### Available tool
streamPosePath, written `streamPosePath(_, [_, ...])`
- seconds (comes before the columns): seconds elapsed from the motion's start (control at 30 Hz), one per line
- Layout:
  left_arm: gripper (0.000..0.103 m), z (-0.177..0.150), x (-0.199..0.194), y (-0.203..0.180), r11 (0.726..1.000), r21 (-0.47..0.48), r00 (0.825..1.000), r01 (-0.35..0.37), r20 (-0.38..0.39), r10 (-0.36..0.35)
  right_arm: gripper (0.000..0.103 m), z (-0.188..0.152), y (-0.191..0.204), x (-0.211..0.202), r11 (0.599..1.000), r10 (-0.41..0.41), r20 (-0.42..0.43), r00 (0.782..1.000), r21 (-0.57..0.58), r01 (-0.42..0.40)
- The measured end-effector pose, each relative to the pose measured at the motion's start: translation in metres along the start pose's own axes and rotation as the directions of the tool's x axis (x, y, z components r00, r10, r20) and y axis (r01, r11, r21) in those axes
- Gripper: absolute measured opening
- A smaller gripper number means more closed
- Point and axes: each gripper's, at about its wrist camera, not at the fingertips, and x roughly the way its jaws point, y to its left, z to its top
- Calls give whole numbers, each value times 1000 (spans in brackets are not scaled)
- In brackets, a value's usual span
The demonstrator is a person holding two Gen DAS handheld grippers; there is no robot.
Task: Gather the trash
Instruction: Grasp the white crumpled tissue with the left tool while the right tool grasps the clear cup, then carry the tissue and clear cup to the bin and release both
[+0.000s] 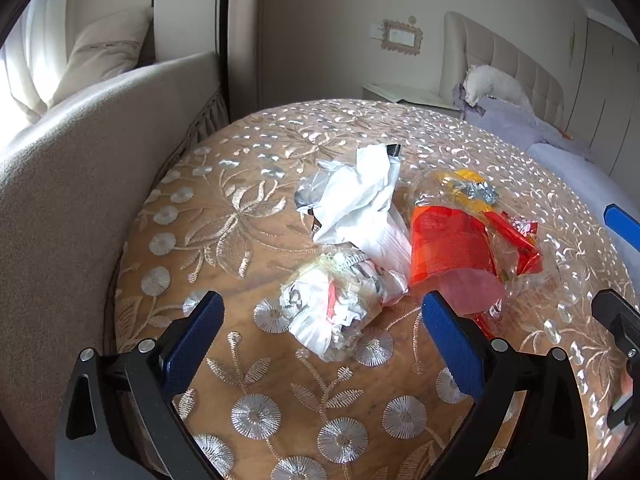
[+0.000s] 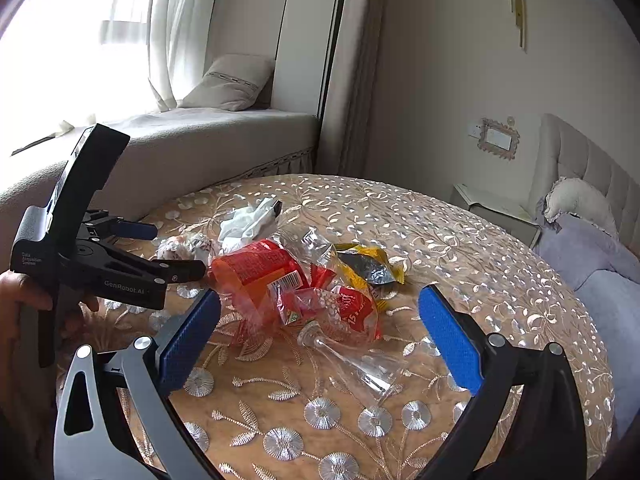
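A round table (image 1: 224,240) with a clear cover over a gold-and-silver flower-embroidered cloth carries a loose heap of trash near its middle. In the left wrist view the left gripper (image 1: 320,320) hangs above the near side of the heap with its blue-padded jaws spread wide and nothing clamped between them. A crumpled printed wrapper (image 1: 340,312) lies on the table in the gap between the pads, touching neither. Just behind it sits a bunched white plastic bag (image 1: 360,204) with a small black tip at its far end. To the right of both lies an orange-red wrapper (image 1: 448,240) inside crinkled clear plastic, and beyond that a yellow packet (image 1: 472,184) with a silver inside.

The right wrist view sees the same heap from the other side. The right gripper (image 2: 320,324) is also wide open and holds nothing — its pads frame the red wrappers (image 2: 260,276) and a clear plastic bottle (image 2: 352,360) lying on its side on the table below. The yellow packet (image 2: 368,264) lies just behind the red ones, and the white bag (image 2: 248,220) further back. At the left of this view a person's hand (image 2: 24,304) grips the handle of the left gripper (image 2: 168,252), whose fingers reach toward the heap's far-left edge.

A padded window seat (image 2: 200,140) with a cushion runs behind the table — a bed with a tufted headboard (image 1: 520,64) stands to the right.
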Motion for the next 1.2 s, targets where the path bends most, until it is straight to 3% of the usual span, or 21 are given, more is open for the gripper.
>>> streamPosePath(0.03, [74, 0, 2, -2, 1000, 13, 1000, 1, -13, -1, 98, 0, -1, 2, 1000, 2, -3, 1000, 2, -2])
streamPosePath(0.07, [62, 0, 7, -4, 1000, 25, 999, 16, -37, -15, 98, 0, -1, 3, 1000, 0, -7, 1000, 3, 0])
streamPosePath(0.1, [58, 0, 10, -6, 999, 30, 998, 17, -56, -16, 98, 1, -2, 5, 1000, -6, -13, 1000, 3, 6])
streamPosePath(0.27, [57, -5, 1, -9, 1000, 31, 1000, 7, -26, -6, 98, 0, -6, 12, 999, -31, -37, 999, -28, 30])
streamPosePath(0.37, [57, -10, -17, -9, 1000, 8, 1000, 20, 4, -20, 98, -4, -16, 23, 998, -7, -103, 995, -64, 0])
streamPosePath(0.5, [57, -16, -45, -10, 999, -18, 998, 40, 57, -39, 98, -13, -31, 45, 990, 70, -222, 972, -102, -95])
streamPosePath(0.67, [57, -20, -72, -13, 996, -40, 991, 85, 107, -80, 98, -18, -46, 57, 989, 94, -292, 952, -80, -122])
streamPosePath(0.77, [57, -22, -80, -22, 993, -35, 988, 109, 114, -105, 98, -20, -49, 61, 985, 147, -319, 936, -39, -168])
streamPosePath(0.9, [57, -29, -87, -36, 994, -22, 988, 110, 114, -107, 98, -27, -42, 63, 980, 158, -369, 916, -53, -190])
streamPosePath(0.93, [57, -31, -87, -39, 994, -19, 988, 105, 112, -102, 95, -29, -39, 63, 977, 167, -381, 909, -58, -204])
streamPosePath(0.97, [57, -33, -88, -41, 994, -19, 988, 108, 110, -106, 80, -30, -35, 62, 974, 182, -392, 902, -57, -221])
streamPosePath(1.0, [57, -36, -89, -44, 993, -19, 987, 120, 107, -117, 76, -31, -34, 59, 972, 197, -387, 901, -47, -232])
streamPosePath(1.07, [57, -40, -91, -49, 991, -14, 985, 136, 105, -134, 50, -32, -30, 55, 966, 227, -387, 894, -26, -257])
streamPosePath(1.2, [57, -48, -99, -59, 989, -2, 984, 145, 104, -144, 45, -34, -17, 41, 970, 197, -371, 908, -61, -236])
